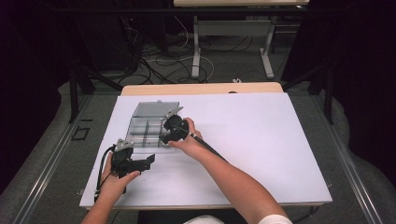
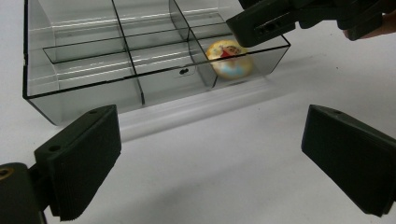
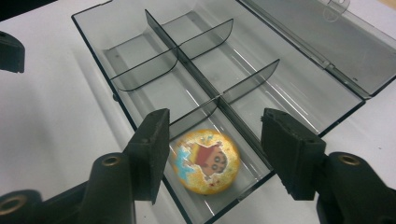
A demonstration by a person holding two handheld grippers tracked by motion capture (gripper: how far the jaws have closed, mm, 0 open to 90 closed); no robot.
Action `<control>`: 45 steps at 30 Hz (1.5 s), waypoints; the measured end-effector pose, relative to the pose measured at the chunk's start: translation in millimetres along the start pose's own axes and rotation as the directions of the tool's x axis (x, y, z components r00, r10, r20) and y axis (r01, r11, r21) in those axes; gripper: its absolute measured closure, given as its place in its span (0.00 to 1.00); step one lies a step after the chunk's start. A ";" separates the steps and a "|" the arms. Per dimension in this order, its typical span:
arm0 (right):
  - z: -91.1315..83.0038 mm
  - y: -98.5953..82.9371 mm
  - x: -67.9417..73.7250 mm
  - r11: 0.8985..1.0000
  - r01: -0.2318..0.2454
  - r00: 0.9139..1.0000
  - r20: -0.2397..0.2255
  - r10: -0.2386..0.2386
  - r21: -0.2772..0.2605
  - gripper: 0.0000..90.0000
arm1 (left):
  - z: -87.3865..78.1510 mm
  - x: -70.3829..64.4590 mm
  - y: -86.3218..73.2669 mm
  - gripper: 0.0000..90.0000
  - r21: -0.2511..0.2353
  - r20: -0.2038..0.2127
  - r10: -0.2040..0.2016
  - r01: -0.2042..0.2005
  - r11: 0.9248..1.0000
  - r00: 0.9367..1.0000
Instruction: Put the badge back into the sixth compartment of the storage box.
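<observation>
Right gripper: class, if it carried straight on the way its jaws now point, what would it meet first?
Probably the yellow cartoon-print ball, lying in a corner compartment of the clear divided box, between the open jaws of the right gripper; depth is unclear.

Smoky clear glossy plastic organizer box (image 3: 299, 70), glossy printed ball (image 3: 205, 161), matt white table (image 1: 261, 135).

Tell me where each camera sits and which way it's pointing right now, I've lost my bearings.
High view: above the person's side, looking forward and down on the white table; both forearms, left gripper and right gripper show.
Left gripper view: rides the left gripper, looking over the table at the clear divided box; its black jaws stand wide apart.
Right gripper view: looks down into the box past its parted jaws.
Both gripper views share the cartoon ball in an end compartment.
</observation>
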State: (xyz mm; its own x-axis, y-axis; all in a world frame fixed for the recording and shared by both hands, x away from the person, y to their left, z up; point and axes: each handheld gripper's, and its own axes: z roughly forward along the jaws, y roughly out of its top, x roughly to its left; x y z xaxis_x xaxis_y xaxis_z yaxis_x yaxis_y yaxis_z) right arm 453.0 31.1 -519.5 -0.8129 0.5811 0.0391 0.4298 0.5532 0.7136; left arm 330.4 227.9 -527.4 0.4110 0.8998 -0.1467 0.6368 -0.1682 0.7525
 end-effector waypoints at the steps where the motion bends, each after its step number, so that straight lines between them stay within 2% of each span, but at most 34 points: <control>1: -0.9 0.1 -0.1 1.000 0.000 1.000 0.002 0.000 0.000 0.46 | -0.6 0.3 0.3 0.06 0.006 0.003 0.001 -0.001 1.000 1.000; 2: -1.8 0.1 0.7 1.000 -0.012 1.000 0.007 0.012 0.001 0.45 | -0.4 0.2 0.1 0.06 0.003 0.000 0.001 -0.001 1.000 1.000; 5: -5.1 0.7 -1.7 1.000 0.014 1.000 0.008 -0.014 -0.013 0.42 | -0.4 0.5 0.1 0.06 0.004 0.000 0.001 -0.001 1.000 1.000; 7: -8.6 1.2 -1.0 1.000 -0.002 1.000 0.015 0.002 -0.008 0.37 | -0.3 0.8 0.0 0.06 0.003 0.000 0.000 0.000 1.000 1.000; 9: -11.0 0.8 -1.7 1.000 0.005 1.000 0.028 -0.005 -0.008 0.31 | -0.3 0.8 0.0 0.06 0.003 -0.003 -0.004 0.004 1.000 1.000; 11: -15.0 0.8 -1.2 1.000 -0.019 0.999 0.028 0.019 -0.003 0.30 | -0.5 1.2 0.0 0.06 0.003 -0.003 -0.003 0.003 1.000 1.000; 12: -16.5 0.3 -3.4 1.000 0.011 1.000 0.022 -0.010 -0.015 0.29 | -0.4 1.3 0.0 0.06 0.003 -0.004 -0.004 0.004 1.000 1.000; 13: -19.2 -0.6 -2.5 1.000 -0.001 1.000 0.030 0.002 -0.020 0.28 | -0.5 1.5 0.0 0.06 0.004 -0.003 -0.004 0.004 1.000 1.000; 16: -26.3 -2.8 -3.9 1.000 0.009 0.999 0.047 -0.008 -0.029 0.20 | 0.2 1.6 -0.1 0.06 0.008 -0.004 0.000 0.000 1.000 1.000; 18: -31.2 -4.7 -4.7 0.999 -0.024 0.998 0.056 0.025 -0.023 0.17 | 0.2 1.4 0.0 0.06 0.013 -0.003 0.000 0.000 1.000 1.000; 22: -41.3 -10.6 -7.3 0.999 -0.027 0.997 0.071 0.029 -0.036 0.15 | 1.7 0.6 -0.4 0.06 0.001 -0.009 -0.004 0.004 1.000 1.000; 23: -43.3 -12.5 -7.0 0.999 -0.024 0.995 0.096 0.028 -0.042 0.15 | 1.8 0.7 -0.3 0.06 0.005 -0.005 -0.003 0.003 1.000 1.000; 24: -45.7 -14.2 -7.3 0.999 -0.020 0.995 0.101 0.024 -0.041 0.15 | 2.1 0.8 -0.3 0.06 0.008 -0.003 -0.002 0.002 1.000 1.000; 26: -51.3 -18.0 -8.7 0.998 -0.027 0.995 0.092 0.032 -0.050 0.14 | 2.5 1.0 -0.2 0.06 0.017 -0.002 0.002 -0.002 1.000 1.000; 27: -53.0 -20.2 -9.2 0.997 -0.029 0.995 0.094 0.036 -0.075 0.14 | 3.1 0.6 -0.2 0.06 0.016 -0.002 0.000 0.000 1.000 1.000; 32: -66.8 -28.5 -13.2 0.996 -0.039 0.993 0.111 0.047 -0.075 0.09 | 3.5 0.0 -0.2 0.06 0.014 -0.005 0.000 0.000 1.000 1.000; 33: -68.1 -31.2 -14.1 0.994 -0.043 0.992 0.111 0.054 -0.101 0.07 | 3.5 0.1 -0.2 0.06 0.014 -0.004 0.001 -0.001 1.000 1.000; 34: -71.5 -33.4 -15.1 0.995 -0.047 0.992 0.110 0.057 -0.090 0.05 | 3.5 0.0 -0.2 0.06 0.014 -0.006 0.000 0.000 1.000 1.000; 37: -77.9 -41.8 -18.2 0.993 -0.046 0.992 0.116 0.058 -0.108 0.01 | 3.8 -0.3 -0.5 0.06 0.007 -0.008 -0.002 0.002 1.000 1.000; 38: -81.4 -44.7 -18.7 0.994 -0.051 0.991 0.115 0.062 -0.095 0.00 | 3.8 -0.4 -0.5 0.06 0.007 -0.009 -0.002 0.002 1.000 1.000; 40: -87.4 -51.3 -20.0 0.994 -0.067 0.989 0.123 0.077 -0.085 0.00 | 4.2 -0.8 -0.6 0.06 0.001 -0.011 -0.002 0.002 1.000 1.000; 43: -94.6 -62.0 -24.0 0.993 -0.062 0.986 0.147 0.077 -0.102 0.00 | 4.2 -0.8 -0.5 0.06 0.000 -0.011 -0.003 0.003 1.000 1.000; 44: -98.2 -64.9 -25.8 0.995 -0.055 0.986 0.152 0.068 -0.085 0.00 | 4.2 -0.8 -0.5 0.06 -0.001 -0.011 -0.005 0.004 1.000 1.000; 45: -101.6 -68.7 -26.2 0.994 -0.066 0.984 0.157 0.078 -0.083 0.00 | 4.3 -0.8 -0.4 0.06 0.000 -0.010 -0.006 0.006 1.000 1.000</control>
State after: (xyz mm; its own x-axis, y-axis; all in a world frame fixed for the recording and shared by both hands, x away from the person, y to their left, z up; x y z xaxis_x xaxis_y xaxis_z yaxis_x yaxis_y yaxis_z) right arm 404.8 -82.7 -498.5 -0.7046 0.7094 -0.0156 0.4484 0.4622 0.7651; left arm 332.5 225.6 -530.4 0.4009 0.9047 -0.1444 0.6389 -0.1631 0.7518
